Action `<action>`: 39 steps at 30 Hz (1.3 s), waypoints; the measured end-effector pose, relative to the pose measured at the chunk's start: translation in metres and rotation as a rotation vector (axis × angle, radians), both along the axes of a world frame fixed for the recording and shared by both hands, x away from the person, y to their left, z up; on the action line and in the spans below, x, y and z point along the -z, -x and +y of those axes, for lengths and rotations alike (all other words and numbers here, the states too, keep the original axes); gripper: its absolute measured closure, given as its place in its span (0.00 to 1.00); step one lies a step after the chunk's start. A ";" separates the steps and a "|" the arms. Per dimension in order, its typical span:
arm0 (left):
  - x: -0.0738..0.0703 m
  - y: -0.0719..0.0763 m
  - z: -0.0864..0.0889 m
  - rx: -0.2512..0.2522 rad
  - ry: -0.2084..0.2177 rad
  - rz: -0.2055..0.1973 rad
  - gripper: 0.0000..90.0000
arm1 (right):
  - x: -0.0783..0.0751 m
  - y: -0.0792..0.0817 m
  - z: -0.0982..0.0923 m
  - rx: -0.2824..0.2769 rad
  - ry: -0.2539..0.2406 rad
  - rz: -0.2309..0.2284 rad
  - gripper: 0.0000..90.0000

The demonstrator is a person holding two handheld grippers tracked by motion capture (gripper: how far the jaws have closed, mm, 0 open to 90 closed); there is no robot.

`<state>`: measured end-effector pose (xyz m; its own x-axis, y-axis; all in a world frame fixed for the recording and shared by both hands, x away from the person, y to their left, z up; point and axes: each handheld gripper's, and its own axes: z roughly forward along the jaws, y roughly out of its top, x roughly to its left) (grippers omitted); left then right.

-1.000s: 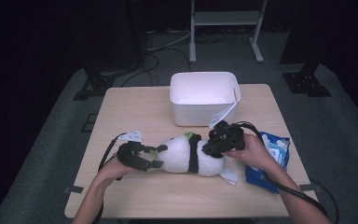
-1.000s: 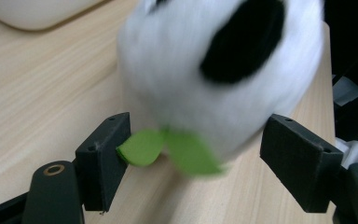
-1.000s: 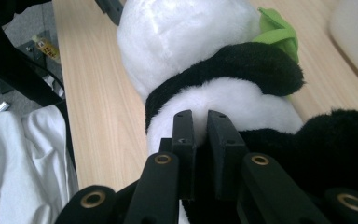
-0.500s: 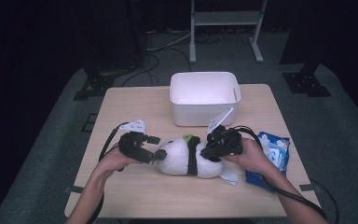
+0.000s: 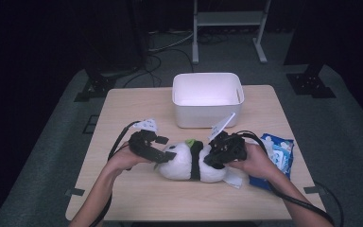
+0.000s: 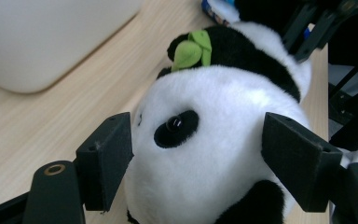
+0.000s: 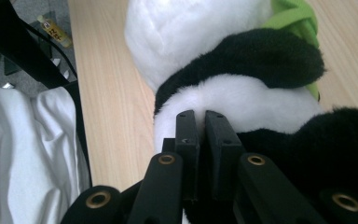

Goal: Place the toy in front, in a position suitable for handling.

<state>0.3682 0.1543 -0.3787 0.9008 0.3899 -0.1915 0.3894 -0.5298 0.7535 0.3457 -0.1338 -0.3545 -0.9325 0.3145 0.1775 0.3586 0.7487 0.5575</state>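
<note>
A black-and-white panda plush with a green leaf lies on its side on the wooden table. My left gripper comes at its head from the left. In the left gripper view the jaws stand wide on either side of the head, pads right beside the fur, and they look open. My right gripper sits over the panda's body from the right. Its jaws are shut, tips against the white fur by the black band; whether fur is pinched is hidden.
A white bin stands behind the panda at the table's middle back. A blue packet lies under my right hand, a small white wrapper behind my left gripper. A white tag sticks up near the bin.
My left gripper has risen a little and moved right, so its jaws now straddle the panda's head. The right gripper and the panda have stayed in place.
</note>
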 end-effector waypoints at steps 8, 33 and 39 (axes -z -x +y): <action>0.009 0.009 0.001 0.042 0.016 0.017 0.27 | -0.023 -0.002 0.004 0.004 -0.021 -0.060 0.88; 0.022 0.030 -0.015 0.124 -0.017 -0.075 0.30 | -0.021 -0.021 0.039 -0.033 0.121 -0.079 0.68; 0.022 0.033 -0.018 0.134 -0.016 -0.078 0.29 | -0.018 -0.022 0.036 -0.032 0.118 -0.061 0.77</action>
